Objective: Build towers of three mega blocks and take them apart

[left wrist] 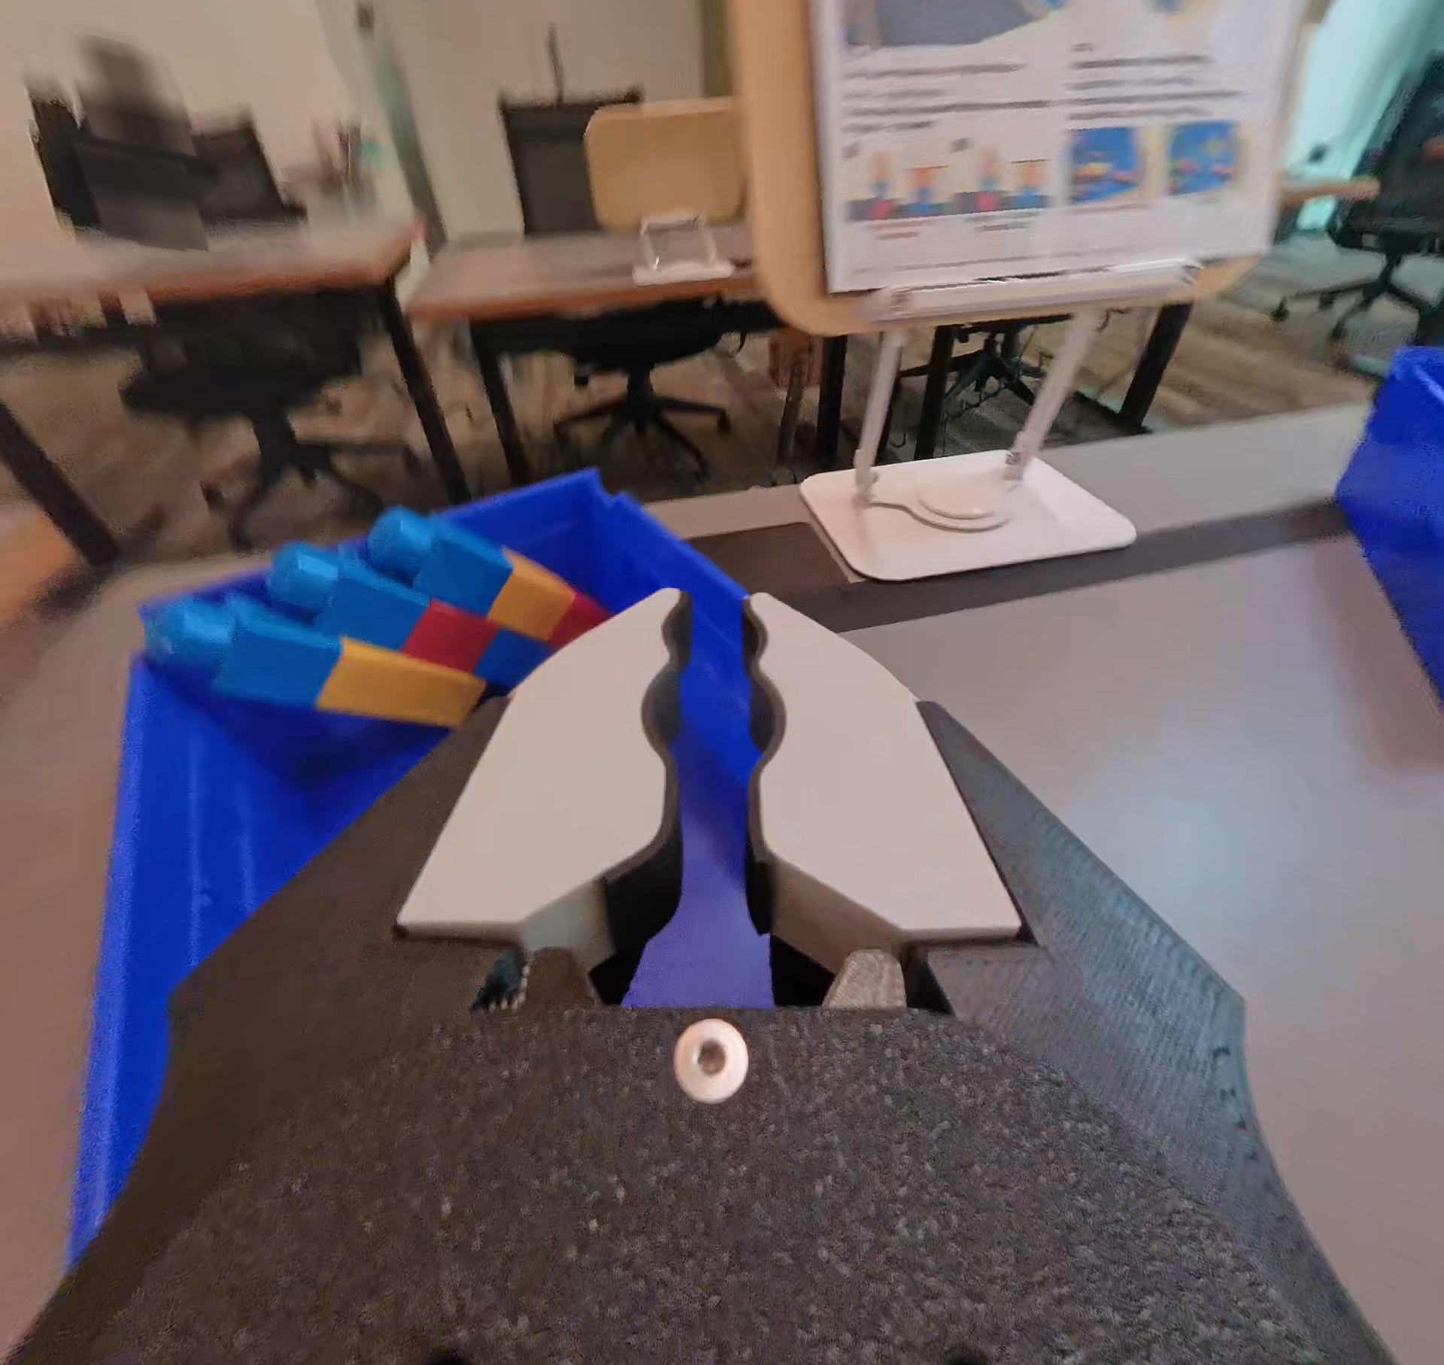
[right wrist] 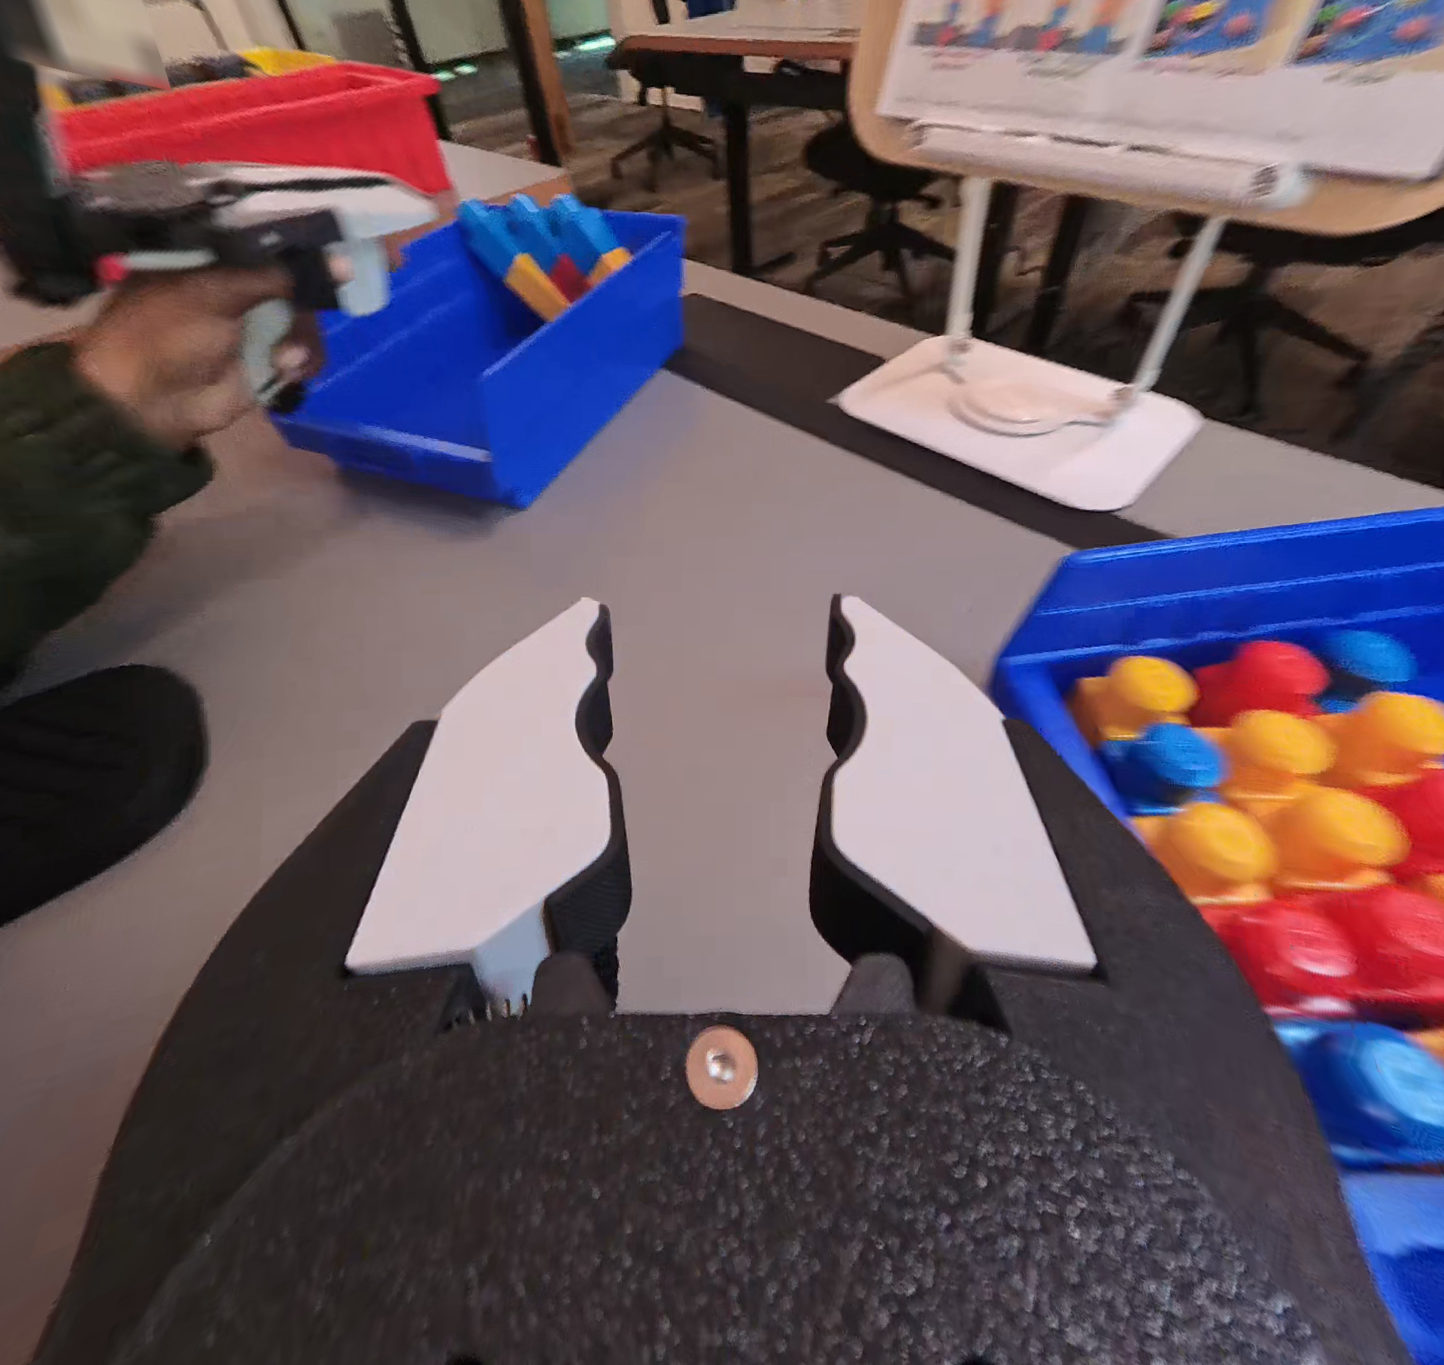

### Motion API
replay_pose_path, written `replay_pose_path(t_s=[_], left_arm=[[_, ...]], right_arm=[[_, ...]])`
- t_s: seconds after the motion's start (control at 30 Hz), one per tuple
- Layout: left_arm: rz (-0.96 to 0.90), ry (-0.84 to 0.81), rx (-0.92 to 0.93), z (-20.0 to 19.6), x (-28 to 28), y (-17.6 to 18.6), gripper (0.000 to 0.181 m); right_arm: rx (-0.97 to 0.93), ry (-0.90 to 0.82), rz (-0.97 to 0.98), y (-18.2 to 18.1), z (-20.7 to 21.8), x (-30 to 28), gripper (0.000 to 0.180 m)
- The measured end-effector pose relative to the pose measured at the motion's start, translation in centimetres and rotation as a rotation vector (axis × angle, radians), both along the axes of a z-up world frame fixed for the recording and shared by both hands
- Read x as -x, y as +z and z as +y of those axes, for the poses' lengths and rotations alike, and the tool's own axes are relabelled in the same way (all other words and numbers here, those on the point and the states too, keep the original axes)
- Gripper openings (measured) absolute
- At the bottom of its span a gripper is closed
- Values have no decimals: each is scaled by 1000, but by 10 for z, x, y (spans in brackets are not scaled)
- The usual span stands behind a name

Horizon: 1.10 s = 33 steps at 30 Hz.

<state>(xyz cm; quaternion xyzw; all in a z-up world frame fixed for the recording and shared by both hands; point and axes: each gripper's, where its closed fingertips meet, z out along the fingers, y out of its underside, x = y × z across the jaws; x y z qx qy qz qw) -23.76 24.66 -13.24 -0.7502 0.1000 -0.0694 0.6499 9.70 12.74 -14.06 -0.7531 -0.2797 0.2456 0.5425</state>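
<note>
Three towers of three blocks, in blue, yellow and red, lie slanted against the far wall of a blue bin on the grey table. My left gripper hovers over this bin, its jaws a narrow gap apart with nothing between them. The right wrist view shows the same bin, the towers and the left gripper held in a hand at the bin's left end. My right gripper is wide open and empty above bare table, just left of a second blue bin full of loose blocks.
A white stand holding a printed sheet stands at the table's back edge, also in the left wrist view. A red bin sits behind the left gripper. A person's green sleeve is at the left. The second blue bin's corner shows at right. Left tips to right tips: about 35 centimeters.
</note>
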Motion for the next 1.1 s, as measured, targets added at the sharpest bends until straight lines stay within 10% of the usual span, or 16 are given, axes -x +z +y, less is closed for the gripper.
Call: replay_pose_path(t_s=[0.2, 0.5, 1.1], left_arm=[[-540, 171, 209, 67, 63, -39, 46], [-652, 490, 320, 111, 117, -108, 76], [-791, 523, 33, 146, 161, -74, 36]], right_arm=[[-55, 73, -23, -22, -18, 34, 50], [-50, 137, -71, -48, -26, 43, 49], [-14, 203, -96, -68, -30, 44, 48]])
